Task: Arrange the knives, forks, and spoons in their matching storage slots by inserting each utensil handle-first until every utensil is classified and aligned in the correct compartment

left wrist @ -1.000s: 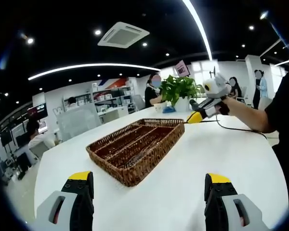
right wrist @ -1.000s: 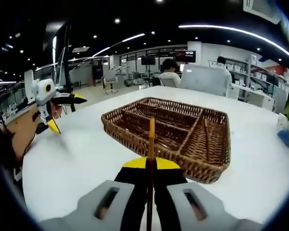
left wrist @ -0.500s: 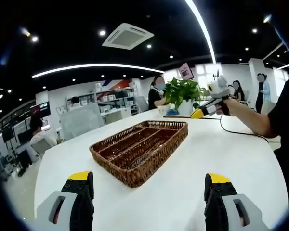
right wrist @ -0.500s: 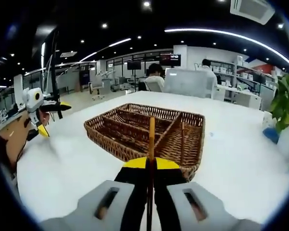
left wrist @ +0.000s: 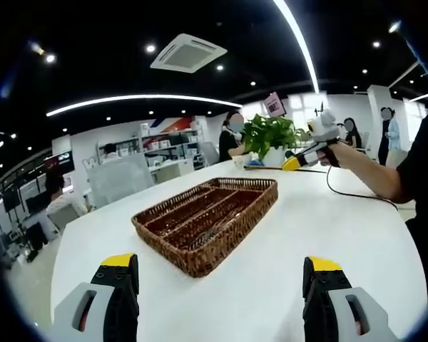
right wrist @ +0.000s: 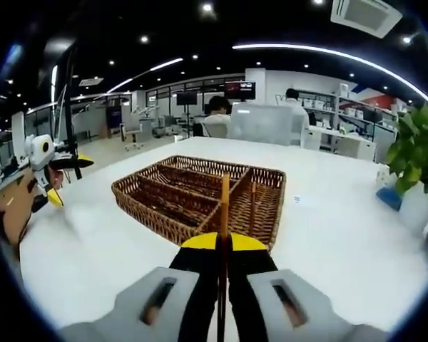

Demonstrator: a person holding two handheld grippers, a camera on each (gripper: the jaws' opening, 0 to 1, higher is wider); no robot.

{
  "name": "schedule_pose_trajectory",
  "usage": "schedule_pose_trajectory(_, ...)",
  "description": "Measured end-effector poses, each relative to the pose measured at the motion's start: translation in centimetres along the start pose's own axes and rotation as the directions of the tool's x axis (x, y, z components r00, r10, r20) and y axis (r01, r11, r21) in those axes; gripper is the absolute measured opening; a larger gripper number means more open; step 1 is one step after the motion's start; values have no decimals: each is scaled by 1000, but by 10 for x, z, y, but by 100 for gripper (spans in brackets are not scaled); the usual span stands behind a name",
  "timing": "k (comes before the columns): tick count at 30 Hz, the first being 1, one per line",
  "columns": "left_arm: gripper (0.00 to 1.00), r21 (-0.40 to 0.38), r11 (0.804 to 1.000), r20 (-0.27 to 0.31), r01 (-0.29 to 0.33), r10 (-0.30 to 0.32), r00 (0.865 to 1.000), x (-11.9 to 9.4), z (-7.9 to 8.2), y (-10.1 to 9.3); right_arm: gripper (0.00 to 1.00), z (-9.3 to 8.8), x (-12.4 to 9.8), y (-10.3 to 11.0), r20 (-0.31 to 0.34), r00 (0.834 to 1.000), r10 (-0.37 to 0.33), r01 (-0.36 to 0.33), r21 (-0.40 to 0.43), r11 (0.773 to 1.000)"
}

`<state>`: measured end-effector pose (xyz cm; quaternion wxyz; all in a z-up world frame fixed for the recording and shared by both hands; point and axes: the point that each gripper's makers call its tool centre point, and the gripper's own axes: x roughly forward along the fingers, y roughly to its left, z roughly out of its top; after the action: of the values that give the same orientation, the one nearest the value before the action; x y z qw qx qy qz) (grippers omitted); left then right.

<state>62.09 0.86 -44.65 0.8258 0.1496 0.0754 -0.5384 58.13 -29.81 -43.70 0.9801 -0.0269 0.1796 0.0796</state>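
A brown wicker basket [left wrist: 198, 261] with several long compartments sits on the white table [left wrist: 271, 285]. My left gripper [left wrist: 220, 266] stands open just short of it, yellow-tipped jaws wide apart with nothing between them. Beyond the basket's far corner a hand holds my right gripper [left wrist: 294, 163], and a thin utensil [left wrist: 260, 168] sticks out of it. In the right gripper view my right gripper [right wrist: 225, 242] is shut on that utensil [right wrist: 225, 203]. Its slim orange shaft points at the basket [right wrist: 157, 221]. Its working end is hidden in the jaws, so I cannot tell its kind. The left gripper [right wrist: 51, 162] hovers at the left.
A potted plant [left wrist: 269, 135] stands on the table behind the basket, and again at the right edge [right wrist: 417, 153]. A dark cable [left wrist: 346, 196] trails from the right gripper. A person's arm and dark shirt [left wrist: 421, 171] are at the right. Desks, monitors and people fill the background.
The right gripper has drawn back from the basket with the utensil still held, so the basket looks smaller and further left in its view. The left gripper stays open, its view barely shifted.
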Motion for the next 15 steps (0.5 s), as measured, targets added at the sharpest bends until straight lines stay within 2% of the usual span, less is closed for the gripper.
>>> schedule_pose_trajectory(8,100,1,1000,1,-4,4,1000,0,0,1,1,-1,-1,-3,-2,1000,-31,31,-10,999)
schedule_pose_trajectory(15,100,7,1000,-13,14,-14,1000,8,-5,-6,1,5,0,-9,3,999,-54,54,-24,998)
